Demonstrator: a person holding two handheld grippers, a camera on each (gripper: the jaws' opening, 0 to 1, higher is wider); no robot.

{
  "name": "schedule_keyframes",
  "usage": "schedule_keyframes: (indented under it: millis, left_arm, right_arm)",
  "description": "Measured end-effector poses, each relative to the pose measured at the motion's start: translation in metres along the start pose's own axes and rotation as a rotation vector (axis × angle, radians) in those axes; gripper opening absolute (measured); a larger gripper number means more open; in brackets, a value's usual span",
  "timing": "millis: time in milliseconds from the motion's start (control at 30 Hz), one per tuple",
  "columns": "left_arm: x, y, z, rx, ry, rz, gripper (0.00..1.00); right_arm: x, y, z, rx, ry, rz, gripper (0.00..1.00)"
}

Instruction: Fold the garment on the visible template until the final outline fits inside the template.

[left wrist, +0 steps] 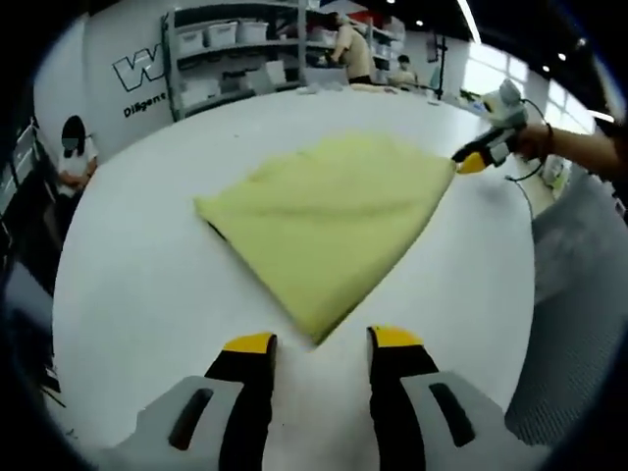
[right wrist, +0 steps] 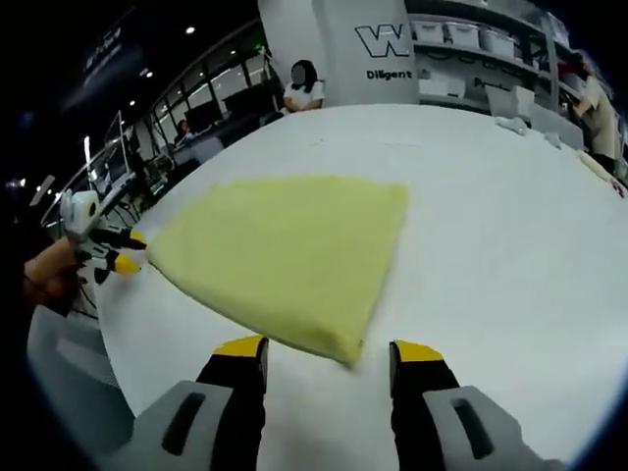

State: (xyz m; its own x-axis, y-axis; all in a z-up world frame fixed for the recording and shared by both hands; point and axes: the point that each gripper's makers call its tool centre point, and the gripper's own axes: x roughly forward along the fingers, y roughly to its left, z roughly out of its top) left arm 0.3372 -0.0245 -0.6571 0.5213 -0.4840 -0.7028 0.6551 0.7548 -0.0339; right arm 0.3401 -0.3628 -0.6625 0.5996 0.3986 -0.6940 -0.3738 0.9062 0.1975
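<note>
White and wide, the bench [left wrist: 147, 285] carries a folded pale yellow cloth garment [left wrist: 329, 211] lying flat near its middle, with the left claw [left wrist: 321, 341] spread apart just before one corner and the right claw [right wrist: 328, 348] likewise apart before another corner.

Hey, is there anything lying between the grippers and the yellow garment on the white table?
Nothing visible does. The left gripper and the right gripper each sit open at a corner of the yellow garment, with only bare white table around it.
</note>
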Motion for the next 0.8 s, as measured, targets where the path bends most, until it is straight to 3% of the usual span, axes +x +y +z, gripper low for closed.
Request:
schedule_keyframes:
  millis: [100, 200, 333, 533, 633, 800]
  left_arm:
    - [-0.008, -0.005, 0.01, -0.079, -0.058, 0.001, 0.58]
    - [-0.019, -0.012, 0.018, -0.095, -0.094, 0.002, 0.68]
    - [-0.03, -0.018, 0.024, -0.117, -0.112, 0.02, 0.84]
    - [-0.048, -0.029, 0.028, -0.124, -0.131, 0.066, 0.99]
    - [-0.053, -0.034, 0.03, -0.132, -0.133, 0.071, 0.99]
    - [-0.062, -0.041, 0.031, -0.131, -0.135, 0.076, 0.99]
  right_arm:
    - [-0.006, 0.005, 0.006, -0.013, -0.021, -0.014, 0.59]
    - [-0.015, 0.013, 0.01, -0.014, -0.038, -0.017, 0.69]
    - [-0.028, 0.026, 0.016, -0.013, -0.065, 0.0, 0.8]
    - [-0.051, 0.037, 0.021, -0.016, -0.099, -0.004, 0.93]
    - [-0.059, 0.042, 0.022, -0.015, -0.114, 0.002, 0.99]
    - [-0.073, 0.051, 0.021, -0.015, -0.13, 0.017, 0.99]
